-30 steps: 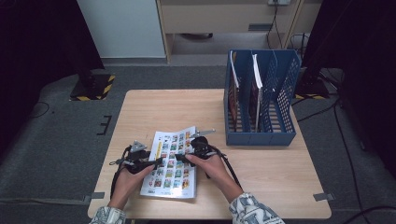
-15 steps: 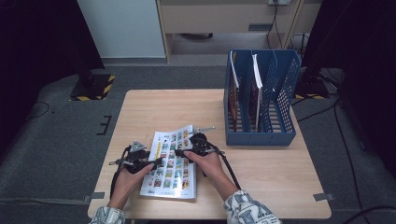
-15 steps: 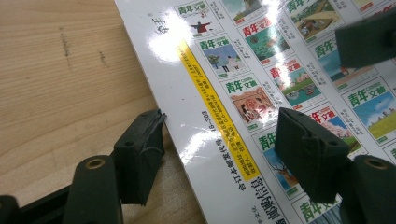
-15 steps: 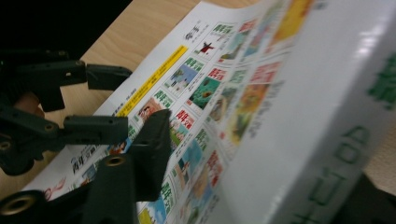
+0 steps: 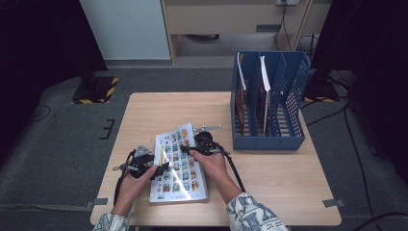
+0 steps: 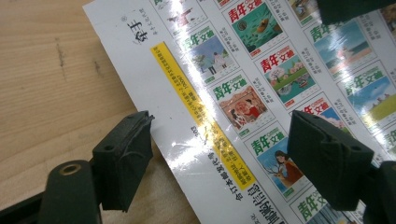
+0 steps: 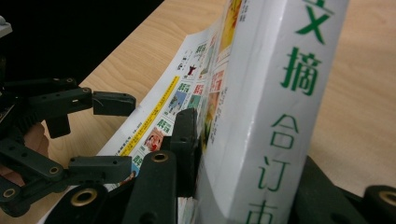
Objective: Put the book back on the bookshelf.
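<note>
A thick paperback book (image 5: 179,166) with a cover of small coloured pictures lies on the wooden table (image 5: 159,110). My right gripper (image 5: 188,149) is at its spine side. In the right gripper view the white spine (image 7: 280,116) stands between the jaws of my right gripper (image 7: 247,163), which have just been closing and now press on it. My left gripper (image 5: 162,167) is at the book's left edge. Its jaws have just been opening, and in the left gripper view they (image 6: 222,135) straddle the cover's edge (image 6: 261,70) without touching it.
A blue mesh file rack (image 5: 288,86) stands at the table's back right, with a few books upright in its slots. Bare tabletop lies behind the book and to its right. The floor around the table is dark grey carpet with cables.
The right gripper's jaws have come together on the book's spine. Both hands have hardly shifted, and the book lies in the same spot.
</note>
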Demonstrator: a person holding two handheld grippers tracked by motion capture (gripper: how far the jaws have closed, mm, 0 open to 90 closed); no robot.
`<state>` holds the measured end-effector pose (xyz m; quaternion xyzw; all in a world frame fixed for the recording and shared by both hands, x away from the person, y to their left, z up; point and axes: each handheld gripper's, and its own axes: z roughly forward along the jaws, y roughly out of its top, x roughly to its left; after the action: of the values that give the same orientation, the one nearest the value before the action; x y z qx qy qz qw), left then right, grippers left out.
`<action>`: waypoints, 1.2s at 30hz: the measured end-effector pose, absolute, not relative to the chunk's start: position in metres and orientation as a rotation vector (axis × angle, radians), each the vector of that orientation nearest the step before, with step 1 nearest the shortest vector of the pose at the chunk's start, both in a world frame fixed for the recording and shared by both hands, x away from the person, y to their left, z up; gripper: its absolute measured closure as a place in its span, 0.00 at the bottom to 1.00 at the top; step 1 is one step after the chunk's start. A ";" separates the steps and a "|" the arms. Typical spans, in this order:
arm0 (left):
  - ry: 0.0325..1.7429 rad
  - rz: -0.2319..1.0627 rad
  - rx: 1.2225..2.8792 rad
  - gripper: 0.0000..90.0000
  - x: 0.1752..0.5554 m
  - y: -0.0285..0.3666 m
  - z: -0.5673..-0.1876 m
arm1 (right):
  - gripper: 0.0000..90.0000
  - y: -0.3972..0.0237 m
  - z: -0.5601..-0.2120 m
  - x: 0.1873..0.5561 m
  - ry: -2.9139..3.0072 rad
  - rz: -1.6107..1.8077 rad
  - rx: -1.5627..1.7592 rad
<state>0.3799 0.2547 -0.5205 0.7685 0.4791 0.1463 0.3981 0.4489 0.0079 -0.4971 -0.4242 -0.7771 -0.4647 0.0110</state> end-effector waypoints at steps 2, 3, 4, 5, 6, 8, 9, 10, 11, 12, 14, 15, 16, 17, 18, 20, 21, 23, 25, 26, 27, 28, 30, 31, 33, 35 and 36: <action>1.205 0.354 1.965 0.24 0.380 0.255 -0.521 | 0.78 0.008 -0.491 0.449 -2.457 -1.482 -1.303; 1.204 0.350 1.970 0.23 0.380 0.254 -0.522 | 0.79 0.007 -0.489 0.448 -2.472 -1.492 -1.297; 1.200 0.347 1.977 0.22 0.380 0.253 -0.522 | 0.79 0.006 -0.485 0.448 -2.498 -1.509 -1.285; 1.195 0.334 1.975 0.21 0.380 0.253 -0.522 | 0.79 0.005 -0.484 0.448 -2.506 -1.518 -1.281; 1.195 0.329 1.974 0.21 0.380 0.252 -0.522 | 0.79 0.005 -0.482 0.448 -2.507 -1.522 -1.284; 1.197 0.323 1.980 0.20 0.381 0.252 -0.523 | 0.79 0.003 -0.478 0.448 -2.518 -1.545 -1.286; 1.197 0.323 1.980 0.20 0.381 0.252 -0.523 | 0.79 0.003 -0.478 0.448 -2.518 -1.545 -1.286; 1.199 0.310 1.985 0.20 0.381 0.251 -0.524 | 0.80 0.001 -0.476 0.448 -2.526 -1.573 -1.285; 1.199 0.310 1.985 0.20 0.381 0.251 -0.524 | 0.80 0.001 -0.476 0.448 -2.526 -1.573 -1.285; 1.198 0.278 1.989 0.19 0.382 0.251 -0.526 | 0.80 0.000 -0.472 0.448 -2.528 -1.596 -1.286; 1.194 0.261 1.988 0.19 0.382 0.250 -0.526 | 0.80 -0.001 -0.471 0.449 -2.538 -1.607 -1.280; 1.193 0.256 1.986 0.19 0.382 0.249 -0.527 | 0.80 -0.002 -0.467 0.449 -2.537 -1.638 -1.271; 1.186 0.238 1.987 0.18 0.383 0.248 -0.527 | 0.80 -0.002 -0.466 0.449 -2.541 -1.649 -1.266; 1.186 0.238 1.987 0.17 0.383 0.248 -0.527 | 0.80 -0.002 -0.466 0.449 -2.541 -1.649 -1.266; 1.183 0.225 1.991 0.17 0.383 0.247 -0.528 | 0.80 -0.002 -0.465 0.449 -2.537 -1.657 -1.265; 1.183 0.208 1.988 0.13 0.383 0.245 -0.529 | 0.80 -0.002 -0.461 0.448 -2.537 -1.684 -1.254; 1.183 0.208 1.988 0.13 0.383 0.245 -0.529 | 0.80 -0.002 -0.461 0.448 -2.537 -1.684 -1.254; 1.164 0.189 1.992 0.12 0.383 0.244 -0.529 | 0.80 -0.002 -0.459 0.447 -2.541 -1.707 -1.243; 1.153 0.183 1.992 0.12 0.383 0.242 -0.529 | 0.80 -0.001 -0.458 0.447 -2.536 -1.720 -1.233; 1.146 0.180 1.992 0.12 0.384 0.242 -0.530 | 0.81 -0.002 -0.458 0.447 -2.537 -1.727 -1.227; 1.146 0.180 1.992 0.12 0.384 0.242 -0.530 | 0.81 -0.002 -0.458 0.447 -2.537 -1.727 -1.227; 1.139 0.177 1.983 0.13 0.384 0.240 -0.530 | 0.81 -0.002 -0.456 0.446 -2.536 -1.744 -1.211; 1.139 0.162 1.968 0.16 0.384 0.239 -0.531 | 0.81 -0.002 -0.455 0.445 -2.533 -1.753 -1.207; 1.141 0.153 1.961 0.17 0.385 0.239 -0.530 | 0.81 -0.002 -0.455 0.445 -2.531 -1.756 -1.206; 1.143 0.147 1.955 0.20 0.385 0.240 -0.531 | 0.81 -0.002 -0.453 0.445 -2.532 -1.775 -1.194; 1.150 0.138 1.940 0.24 0.386 0.241 -0.531 | 0.81 -0.002 -0.452 0.446 -2.530 -1.780 -1.191; 1.162 0.119 1.924 0.27 0.388 0.244 -0.530 | 0.81 -0.002 -0.451 0.446 -2.530 -1.781 -1.189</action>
<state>0.3883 0.2439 -0.5303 0.7714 0.4659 0.0476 0.4308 0.4459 -0.0019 -0.4511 -0.3573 -0.7604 -0.5353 -0.0866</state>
